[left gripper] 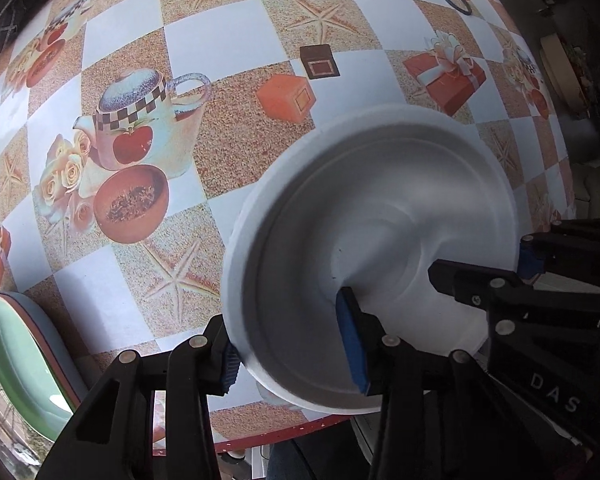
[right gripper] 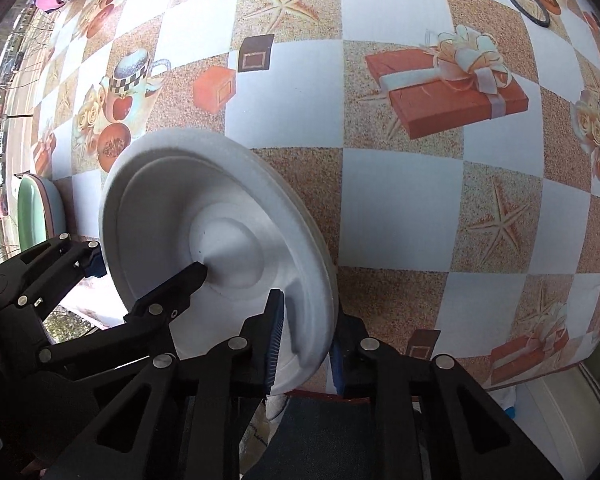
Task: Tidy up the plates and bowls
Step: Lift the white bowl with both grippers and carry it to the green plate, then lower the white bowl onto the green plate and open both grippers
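Seemingly feather-light, a white foam plate (left gripper: 380, 240) is seen at the lower right of the left wrist view and at the lower left of the right wrist view, over the near edge of a table (right gripper: 400, 200) covered in a checked printed cloth. The plate's rim is pinched by the left gripper (left gripper: 296, 356), one blue pad inside the dish and one outside it, and the opposite rim is clamped in the same manner by the right gripper (right gripper: 304, 352); both sets of jaws are drawn nearly together on the thin edge. The material is judged soft, easily dented and not slippery, so the raised rim is considered the safest place for a hold. A stack of coloured plates (left gripper: 16, 360), green uppermost, is visible at the lower left.
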Demonstrator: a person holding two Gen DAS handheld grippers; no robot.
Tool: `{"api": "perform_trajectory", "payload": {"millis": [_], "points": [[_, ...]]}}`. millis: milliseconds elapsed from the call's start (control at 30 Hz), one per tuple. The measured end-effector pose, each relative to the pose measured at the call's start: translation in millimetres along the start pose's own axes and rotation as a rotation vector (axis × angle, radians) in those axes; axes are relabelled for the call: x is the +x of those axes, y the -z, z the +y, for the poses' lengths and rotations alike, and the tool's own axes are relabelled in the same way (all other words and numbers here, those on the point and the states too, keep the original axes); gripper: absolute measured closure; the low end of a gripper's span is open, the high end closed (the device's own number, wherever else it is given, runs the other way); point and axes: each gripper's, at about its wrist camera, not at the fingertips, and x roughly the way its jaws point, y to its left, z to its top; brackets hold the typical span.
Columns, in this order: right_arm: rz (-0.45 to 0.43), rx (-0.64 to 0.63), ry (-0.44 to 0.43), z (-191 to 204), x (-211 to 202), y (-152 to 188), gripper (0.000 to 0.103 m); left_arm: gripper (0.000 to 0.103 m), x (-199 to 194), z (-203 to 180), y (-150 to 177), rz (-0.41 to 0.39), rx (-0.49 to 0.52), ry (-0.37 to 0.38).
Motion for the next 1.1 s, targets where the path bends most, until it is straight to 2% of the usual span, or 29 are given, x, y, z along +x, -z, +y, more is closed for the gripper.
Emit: {"api": "perform_trajectory", "payload": {"millis": [133,267,500,567,733,800,867,1100], "points": [[-0.016,-0.052,0.014,26,-10,-7,0.08,0.057,-22,11,4,-0.063,-0.027,-0.048],[-0.045,-0.107,-0.003,40,-28,-5,0.08,0.057,-46,35,9,-0.116,-0.098,-0.069],[-0.076,-0.274,-0.011,116,-43,-11,0.08,0.058,-85,87,40,-0.197,-0.262,-0.128],[-0.077,-0.33,-0.013,141,-43,-10,0.08,0.058,-93,115,50,-0.212,-0.323,-0.143],[-0.058,-0.463,-0.005,201,-31,-7,0.08,0.058,-101,160,78,-0.218,-0.476,-0.164],[-0.047,-0.509,-0.001,213,-37,-29,0.08,0.058,-103,175,92,-0.215,-0.531,-0.167],[-0.032,-0.541,0.003,229,-30,-30,0.08,0.059,-102,190,104,-0.21,-0.576,-0.17],[0.009,-0.624,0.035,273,7,-31,0.08,0.059,-87,221,135,-0.181,-0.67,-0.164]]}}
